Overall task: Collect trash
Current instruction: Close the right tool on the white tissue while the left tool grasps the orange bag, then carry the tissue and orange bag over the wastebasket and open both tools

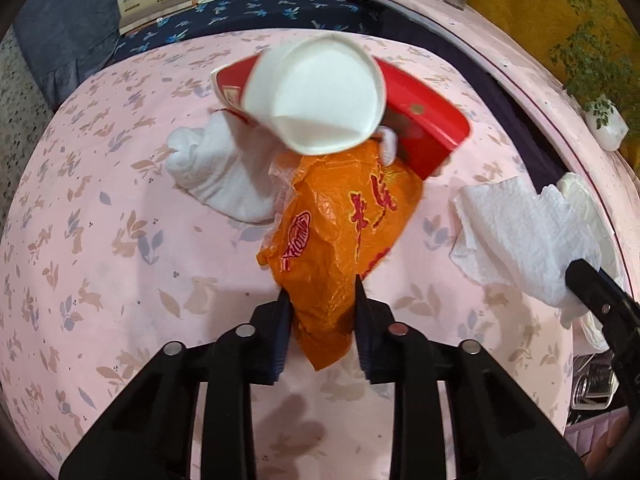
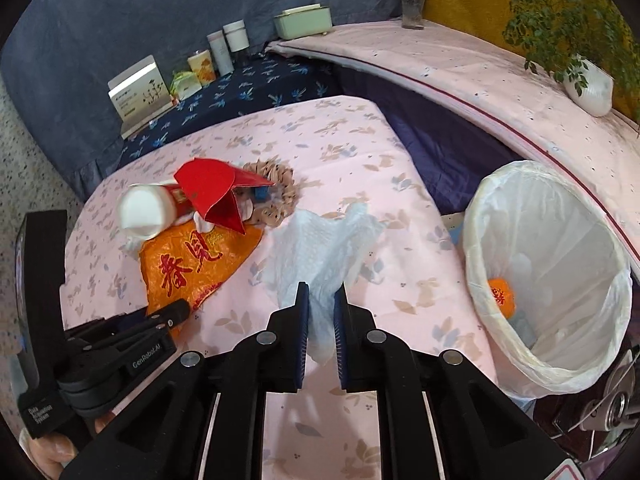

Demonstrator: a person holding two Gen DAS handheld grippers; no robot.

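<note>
My left gripper (image 1: 320, 292) is shut on an orange plastic bag (image 1: 340, 232) with red characters, its far end lying under a white paper cup (image 1: 316, 96) and a red carton (image 1: 424, 120). The bag (image 2: 192, 264) also shows in the right wrist view, with the left gripper (image 2: 176, 312) on its near corner. My right gripper (image 2: 322, 292) is shut on a white paper towel (image 2: 320, 248), which lies on the pink cloth (image 2: 360, 152). The towel (image 1: 516, 236) shows at the right in the left wrist view. A white-lined trash bin (image 2: 552, 264) stands at the right.
A crumpled white cloth (image 1: 220, 168) lies left of the cup. A woven coaster (image 2: 276, 188) sits behind the red carton (image 2: 212, 192). Boxes and bottles (image 2: 224, 52) stand at the back. A potted plant (image 2: 588, 84) sits on the ledge. The bin holds an orange item (image 2: 500, 296).
</note>
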